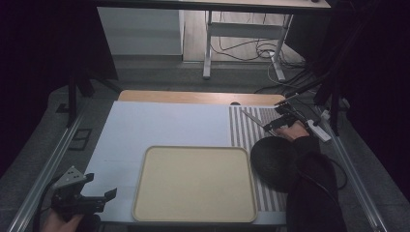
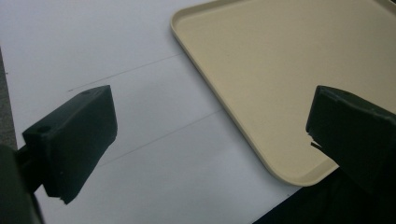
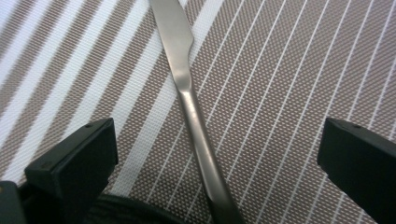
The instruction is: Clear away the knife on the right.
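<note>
Knife: lies on the striped mat (image 1: 244, 137); knife (image 3: 189, 100) runs lengthwise away from my right tool (image 3: 219, 154), between its wide-open jaws, untouched.
Left tool: my left tool (image 2: 210, 135) gapes empty by the tray (image 2: 261, 70), far off.

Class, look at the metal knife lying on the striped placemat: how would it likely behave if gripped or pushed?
The knife looks like solid metal, so probably stiff and fairly heavy for its size. Its smooth, shiny handle may slip between pads. Lying flat on the woven placemat, it should slide rather than roll.
</note>
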`<action>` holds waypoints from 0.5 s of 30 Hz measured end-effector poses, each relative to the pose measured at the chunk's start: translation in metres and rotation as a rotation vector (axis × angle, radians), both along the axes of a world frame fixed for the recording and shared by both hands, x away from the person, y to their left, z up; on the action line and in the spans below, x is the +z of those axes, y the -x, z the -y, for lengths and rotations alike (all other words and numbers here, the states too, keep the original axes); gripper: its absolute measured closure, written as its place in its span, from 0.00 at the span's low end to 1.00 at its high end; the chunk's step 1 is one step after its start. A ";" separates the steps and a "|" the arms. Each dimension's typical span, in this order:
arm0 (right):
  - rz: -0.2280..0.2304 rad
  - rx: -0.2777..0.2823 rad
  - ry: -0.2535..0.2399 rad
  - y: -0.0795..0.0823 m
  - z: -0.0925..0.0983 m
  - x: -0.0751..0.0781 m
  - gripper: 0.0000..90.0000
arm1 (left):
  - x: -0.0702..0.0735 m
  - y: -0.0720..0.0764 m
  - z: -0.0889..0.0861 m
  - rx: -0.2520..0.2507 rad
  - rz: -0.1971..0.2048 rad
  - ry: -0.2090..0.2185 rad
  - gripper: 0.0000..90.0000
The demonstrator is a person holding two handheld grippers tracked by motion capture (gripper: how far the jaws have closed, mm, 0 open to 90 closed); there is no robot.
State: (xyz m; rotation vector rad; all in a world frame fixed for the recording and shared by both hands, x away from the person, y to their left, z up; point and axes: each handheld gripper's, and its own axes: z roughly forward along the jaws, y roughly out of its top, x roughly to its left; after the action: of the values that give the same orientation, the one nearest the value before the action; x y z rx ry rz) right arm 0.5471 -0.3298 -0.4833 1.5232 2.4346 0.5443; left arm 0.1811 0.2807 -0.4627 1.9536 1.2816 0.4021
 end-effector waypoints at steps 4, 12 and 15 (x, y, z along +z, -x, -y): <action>-0.018 0.016 0.028 -0.002 -0.004 -0.007 0.00 | 0.000 0.000 0.000 -0.001 0.001 -0.002 0.03; -0.032 0.082 0.064 -0.003 -0.007 -0.014 0.45 | 0.000 0.000 0.001 0.000 0.001 -0.004 0.03; -0.039 0.113 0.065 -0.003 -0.007 -0.011 0.70 | 0.000 0.000 0.001 -0.001 0.001 -0.007 0.03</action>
State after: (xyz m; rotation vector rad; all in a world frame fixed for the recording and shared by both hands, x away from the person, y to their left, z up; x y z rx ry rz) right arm 0.5499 -0.3229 -0.4942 1.3908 2.5531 0.4545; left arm 0.1811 0.2798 -0.4629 1.9594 1.2805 0.4071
